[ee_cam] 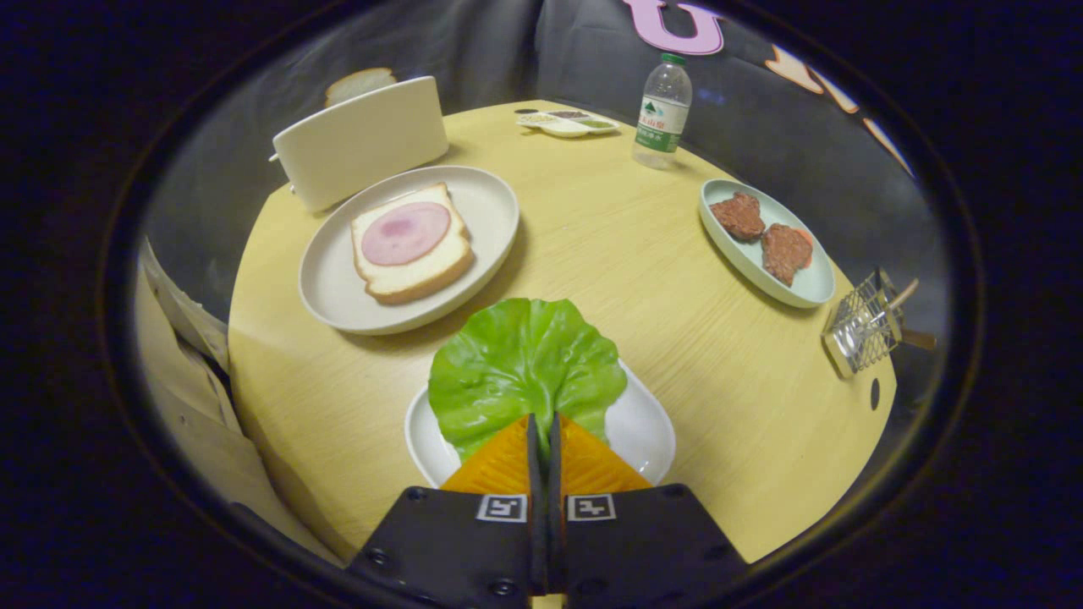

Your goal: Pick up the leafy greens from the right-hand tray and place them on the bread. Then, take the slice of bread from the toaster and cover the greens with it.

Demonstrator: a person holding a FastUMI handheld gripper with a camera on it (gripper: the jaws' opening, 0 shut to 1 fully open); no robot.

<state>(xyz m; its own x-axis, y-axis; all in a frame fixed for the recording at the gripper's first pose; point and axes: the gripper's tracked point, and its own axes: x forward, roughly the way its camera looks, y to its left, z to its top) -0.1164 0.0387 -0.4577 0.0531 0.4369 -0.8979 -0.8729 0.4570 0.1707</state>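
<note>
At the near edge of the round wooden worktop (pixel 643 279), the gripper (pixel 542 427) has its two fingers (pixel 499 461) drawn almost together, with only a thin slit between them. The stem end of a green lettuce leaf (pixel 525 364) runs into that slit, so the fingers look closed on the leaf, though the contact itself is hidden by the fingertips. The leaf spreads out just ahead of the fingers and covers much of a small white tray (pixel 647 427) beneath it; whether the leaf is lifted clear of the tray or resting on it cannot be told.

Beyond the leaf and to the left sits a pale round plate (pixel 482 211) carrying a thick slice of bread (pixel 415 254) with a round pink slice of ham (pixel 406 233) lying on top. Just behind that plate, at the far left, stands a cream toaster (pixel 360 139), and the rounded top of another slice of bread (pixel 360 83) pokes up behind its upper edge.

To the right, well apart from the leaf, a light blue oval plate (pixel 808 283) holds two brown meat patties (pixel 766 233) side by side. Near the far edge stands a clear water bottle (pixel 662 114) with a green cap, and just left of it lies a small flat divided dish (pixel 567 123). A wire rack (pixel 863 326) with wooden sticks in it sits at the right edge of the worktop.
</note>
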